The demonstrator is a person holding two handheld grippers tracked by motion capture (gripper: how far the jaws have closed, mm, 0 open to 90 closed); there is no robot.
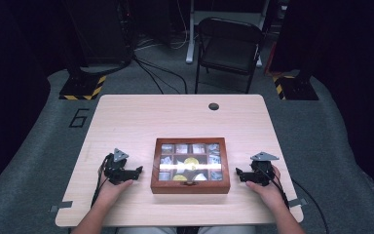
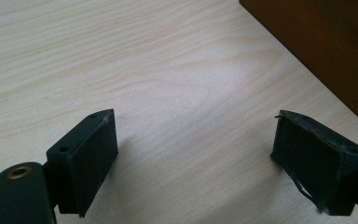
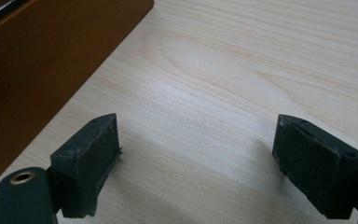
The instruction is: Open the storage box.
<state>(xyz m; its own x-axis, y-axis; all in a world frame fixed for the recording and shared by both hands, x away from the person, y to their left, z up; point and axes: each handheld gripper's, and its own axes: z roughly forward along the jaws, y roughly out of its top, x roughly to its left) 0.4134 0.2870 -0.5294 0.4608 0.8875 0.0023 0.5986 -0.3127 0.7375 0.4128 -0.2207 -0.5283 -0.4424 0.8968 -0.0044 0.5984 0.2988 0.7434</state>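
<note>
A brown wooden box (image 1: 190, 165) with a glass lid lies shut in the middle of the table; several compartments with small packets and round golden pieces show through the glass. My left gripper (image 1: 137, 171) rests on the table just left of the box, open, with bare wood between its pads (image 2: 88, 154). My right gripper (image 1: 239, 174) rests just right of the box, also open and holding nothing. The box's side wall (image 2: 326, 42) fills the upper right of the left gripper view. In the right gripper view the box wall (image 3: 42, 60) stands at the upper left.
The light wooden table (image 1: 126, 117) has a round cable hole (image 1: 214, 106) near its far edge. A dark folding chair (image 1: 229, 46) stands beyond the table. Two stands with yellow-black bases (image 1: 83, 87) flank the far corners.
</note>
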